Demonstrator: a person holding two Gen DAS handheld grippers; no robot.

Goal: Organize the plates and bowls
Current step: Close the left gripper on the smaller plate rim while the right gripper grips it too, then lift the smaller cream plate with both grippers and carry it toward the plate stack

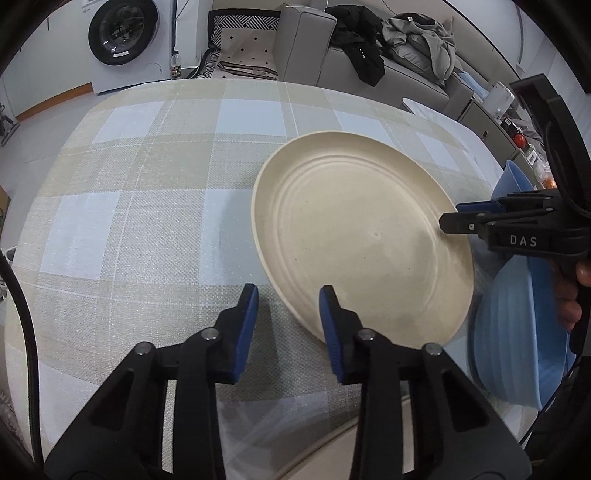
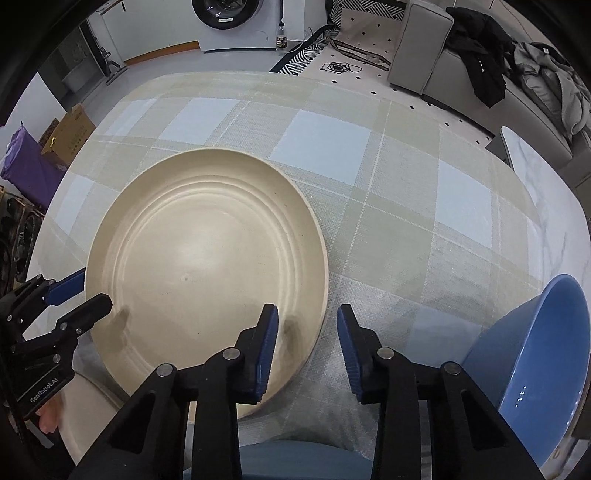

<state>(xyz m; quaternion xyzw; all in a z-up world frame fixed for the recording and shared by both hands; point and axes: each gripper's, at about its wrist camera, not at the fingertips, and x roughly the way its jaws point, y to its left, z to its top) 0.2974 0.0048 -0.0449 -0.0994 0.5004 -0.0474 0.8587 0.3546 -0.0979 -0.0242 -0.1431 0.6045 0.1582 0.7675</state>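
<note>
A large cream plate (image 1: pixel 362 236) (image 2: pixel 207 266) lies on the checked tablecloth (image 1: pixel 147 221). My left gripper (image 1: pixel 288 321) (image 2: pixel 94 291) straddles the plate's near-left rim, one finger over the inside and one outside, with cloth still showing beside the outer pad. My right gripper (image 2: pixel 306 325) (image 1: pixel 452 216) straddles the opposite rim the same way, its inner finger over the plate and a narrow strip of cloth between the rim and the outer pad. Both are narrowly open. A blue bowl (image 2: pixel 535 350) (image 1: pixel 517 332) stands just right of the right gripper.
The far half of the table (image 2: pixel 332 140) carries nothing but the cloth. Beyond it are a grey sofa (image 1: pixel 306 40) with clothes heaped on it, a washing machine (image 1: pixel 122 29), a bottle (image 1: pixel 176 64) on the floor and a small white side table (image 2: pixel 517 147).
</note>
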